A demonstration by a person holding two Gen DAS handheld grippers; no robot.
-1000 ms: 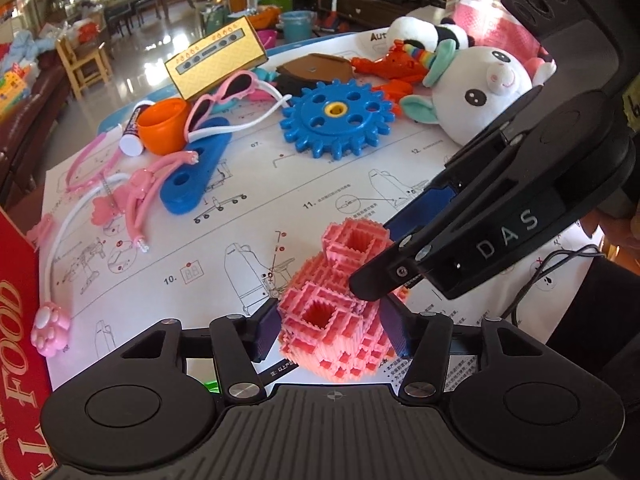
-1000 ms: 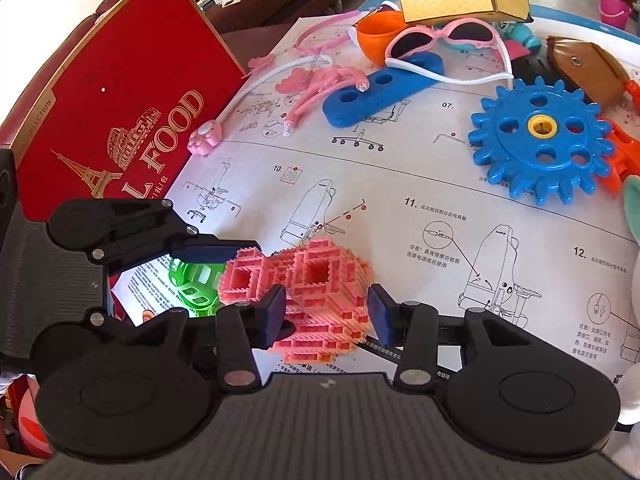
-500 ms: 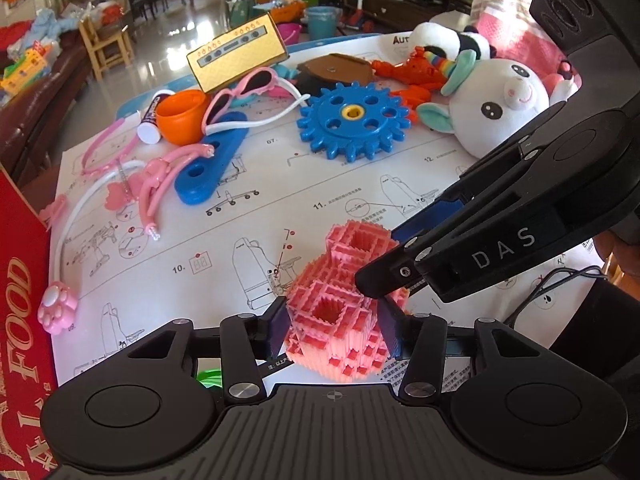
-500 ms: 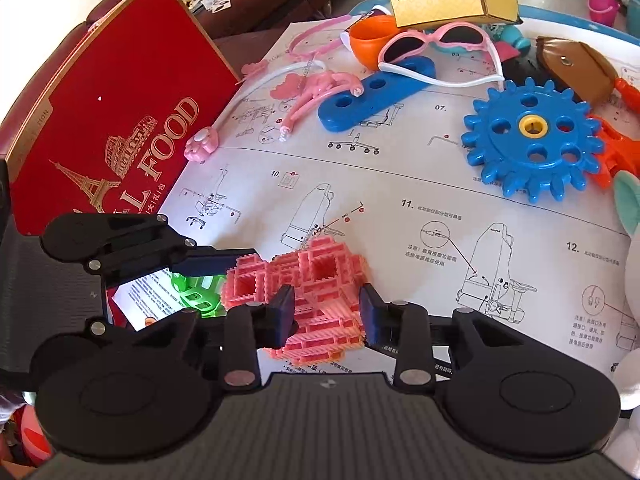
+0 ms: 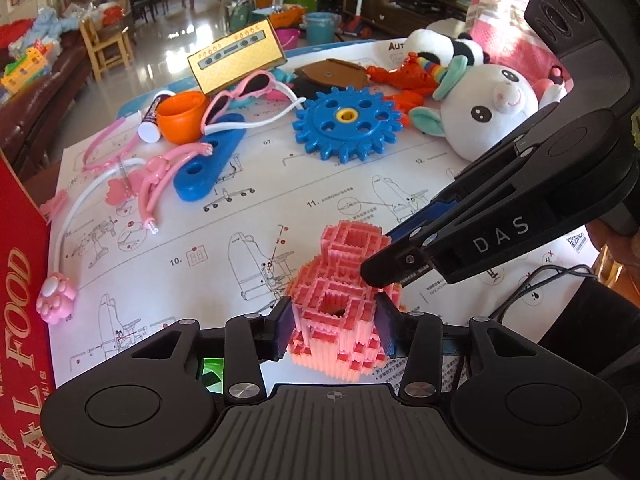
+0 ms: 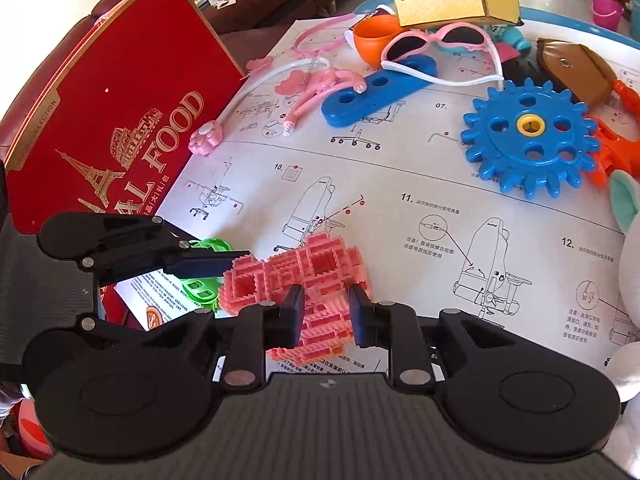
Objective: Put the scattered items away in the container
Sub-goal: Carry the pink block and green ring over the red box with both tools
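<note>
Closing the jaws of the left claw [image 5: 334, 320] on the near end of the pink brick model [image 5: 340, 240] right now, way narrower than a second ago, pads seemingly flush against both sides. Same deal with the right claw [image 6: 326, 304]: closing too, down from a clearly wider gap, pinching a thinner middle part of the same model, pads apparently touching. So basically gone from straddling to a two-handed squeeze.

No lift yet though, still resting on the instruction sheet [image 5: 240, 220] on the worktop, in pretty much the same spot as before. Means nearly finished with the grab step, probably just needs a firm hold before carrying. Worth going gentle, looks like the kind of build prone to snapping apart between two grips.

Just left of that, a green toy [image 6: 200, 284] peeking out under the left claw, then the red gift box [image 6: 120, 120], guessing that as the container, so only a short hop over.

Further back, not shifted at all: blue bar [image 5: 208, 168], blue gear [image 5: 348, 124], orange cup [image 5: 180, 116], pink sunglasses [image 5: 244, 88], white plush [image 5: 492, 116], yellow card box [image 5: 236, 56]. Plenty left to tidy
</note>
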